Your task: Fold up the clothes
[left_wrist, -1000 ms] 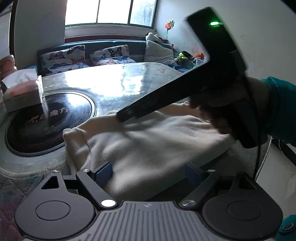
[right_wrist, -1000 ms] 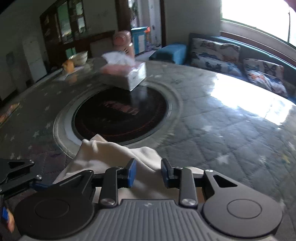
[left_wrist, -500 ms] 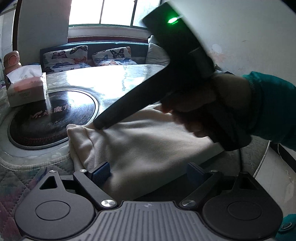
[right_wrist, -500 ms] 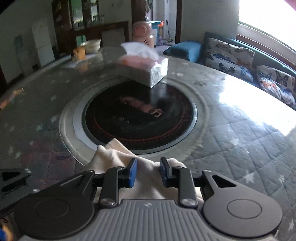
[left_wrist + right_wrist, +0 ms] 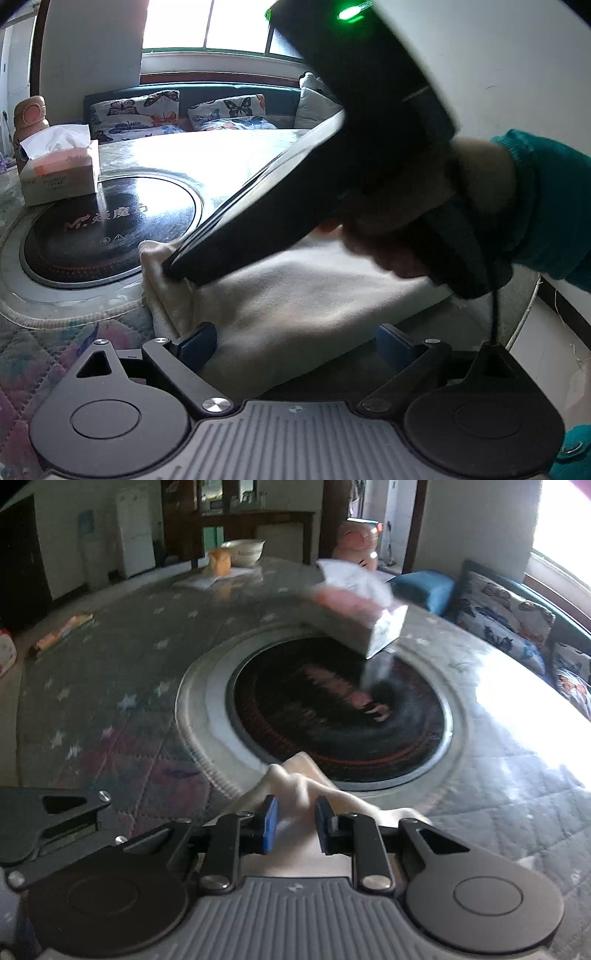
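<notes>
A cream cloth point(image 5: 295, 306) lies folded on the quilted table, its far corner by the dark round hotplate point(image 5: 107, 229). My left gripper point(image 5: 295, 341) is open, its jaws wide apart around the cloth's near edge. My right gripper point(image 5: 170, 267) reaches across the left wrist view, held by a hand in a teal sleeve, its tip on the cloth's far left corner. In the right wrist view the right gripper point(image 5: 295, 821) has its jaws narrowly apart with a bunched fold of the cloth point(image 5: 299, 779) between the pads.
A tissue box point(image 5: 59, 173) stands at the hotplate's far edge and shows blurred in the right wrist view point(image 5: 362, 616). A bowl point(image 5: 245, 550) and an orange item point(image 5: 219, 559) sit far across the table. A sofa with butterfly cushions point(image 5: 173, 110) stands behind.
My right gripper has moved left and down across the cloth to its far left corner, pushing cloth toward the hotplate. Its jaws stand slightly wider. The left gripper stays open at the near edge.
</notes>
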Demonstrator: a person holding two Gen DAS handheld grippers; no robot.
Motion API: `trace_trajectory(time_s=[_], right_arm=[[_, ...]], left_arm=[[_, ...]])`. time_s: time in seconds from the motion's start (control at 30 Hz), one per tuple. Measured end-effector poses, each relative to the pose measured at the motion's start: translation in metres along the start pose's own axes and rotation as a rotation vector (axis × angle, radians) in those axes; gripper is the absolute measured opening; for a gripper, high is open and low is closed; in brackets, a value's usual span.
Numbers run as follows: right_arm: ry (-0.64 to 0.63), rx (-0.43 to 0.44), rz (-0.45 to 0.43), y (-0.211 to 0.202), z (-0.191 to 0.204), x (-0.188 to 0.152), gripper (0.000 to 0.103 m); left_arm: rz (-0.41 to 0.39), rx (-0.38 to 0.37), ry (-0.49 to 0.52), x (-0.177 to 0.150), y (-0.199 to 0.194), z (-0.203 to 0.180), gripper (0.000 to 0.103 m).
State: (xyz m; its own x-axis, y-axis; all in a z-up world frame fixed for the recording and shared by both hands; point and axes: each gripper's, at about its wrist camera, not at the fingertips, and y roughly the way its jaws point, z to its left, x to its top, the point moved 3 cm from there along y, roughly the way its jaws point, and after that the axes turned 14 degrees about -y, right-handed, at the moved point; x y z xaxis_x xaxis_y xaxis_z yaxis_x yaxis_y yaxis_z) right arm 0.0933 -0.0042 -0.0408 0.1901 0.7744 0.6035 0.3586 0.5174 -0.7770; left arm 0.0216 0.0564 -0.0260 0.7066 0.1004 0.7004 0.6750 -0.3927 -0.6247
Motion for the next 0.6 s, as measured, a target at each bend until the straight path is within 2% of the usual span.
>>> trace_trajectory(time_s=[0.17, 0.37, 0.6], right_arm=[[0.065, 0.023, -0.043, -0.012, -0.011, 0.002, 0.021], [0.044, -0.007, -0.036, -0.038, -0.017, -0.012, 0.021], [0.001, 0.027, -0.003, -0.021, 0.006, -0.025, 0.02]], left_arm=[[-0.002, 0.001, -0.005, -0.001, -0.004, 0.002, 0.096], [-0.006, 0.0, -0.02, -0.002, -0.007, 0.004, 0.097], [0.005, 0.029, -0.024, -0.004, -0.012, 0.008, 0.098]])
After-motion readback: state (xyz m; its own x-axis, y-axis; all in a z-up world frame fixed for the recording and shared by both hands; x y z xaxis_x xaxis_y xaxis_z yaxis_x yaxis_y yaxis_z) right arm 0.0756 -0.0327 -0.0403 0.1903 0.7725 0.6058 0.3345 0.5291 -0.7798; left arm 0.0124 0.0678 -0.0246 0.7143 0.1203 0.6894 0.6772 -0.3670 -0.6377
